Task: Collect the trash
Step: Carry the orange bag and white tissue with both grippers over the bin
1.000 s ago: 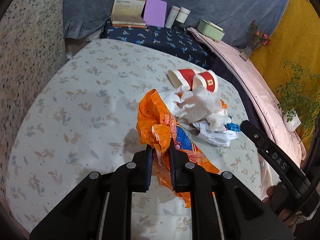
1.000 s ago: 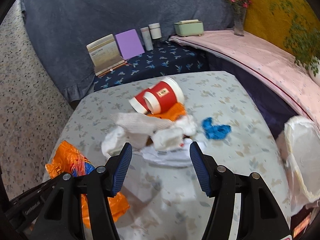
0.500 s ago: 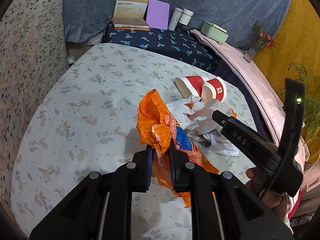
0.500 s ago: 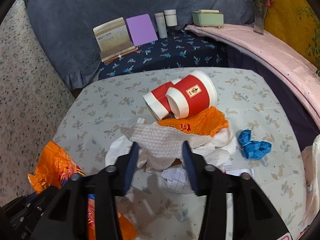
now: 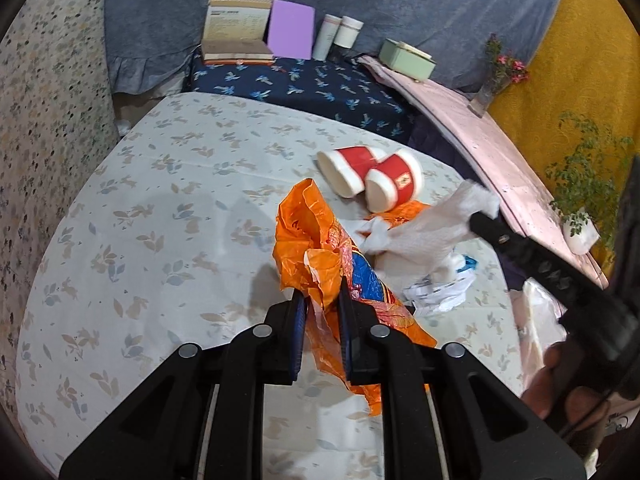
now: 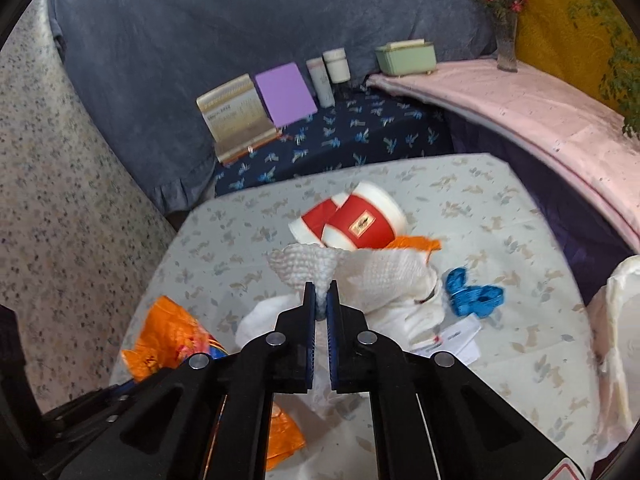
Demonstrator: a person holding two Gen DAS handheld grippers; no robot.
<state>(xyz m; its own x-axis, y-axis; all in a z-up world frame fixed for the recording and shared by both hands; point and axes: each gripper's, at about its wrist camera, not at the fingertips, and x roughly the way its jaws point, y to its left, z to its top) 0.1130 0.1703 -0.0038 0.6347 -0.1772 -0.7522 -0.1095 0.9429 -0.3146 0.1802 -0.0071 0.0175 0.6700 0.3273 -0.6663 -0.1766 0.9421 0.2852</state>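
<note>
My left gripper (image 5: 322, 300) is shut on a crumpled orange plastic bag (image 5: 316, 240) held just above the floral table (image 5: 140, 208). My right gripper (image 6: 320, 298) is shut on a white paper towel (image 6: 360, 268), pinched at its gathered edge and lifted off the pile. In the left wrist view the right gripper (image 5: 478, 220) reaches in from the right with the towel (image 5: 432, 236) hanging from it. Two red and white paper cups (image 5: 372, 176) lie on their sides behind the pile. A blue scrap (image 6: 474, 294), an orange wrapper (image 6: 416, 244) and a printed white paper (image 6: 452, 340) lie on the table.
A white bag (image 6: 624, 336) hangs open at the table's right edge. Behind the table a dark blue bench (image 6: 352, 136) carries a booklet, a purple card, two jars and a green box (image 6: 406, 56). A pink shelf (image 6: 540, 108) runs along the right with a flower vase.
My right gripper moved forward to the pile, shut on the white paper towel and lifted it. The left gripper kept its hold on the orange bag.
</note>
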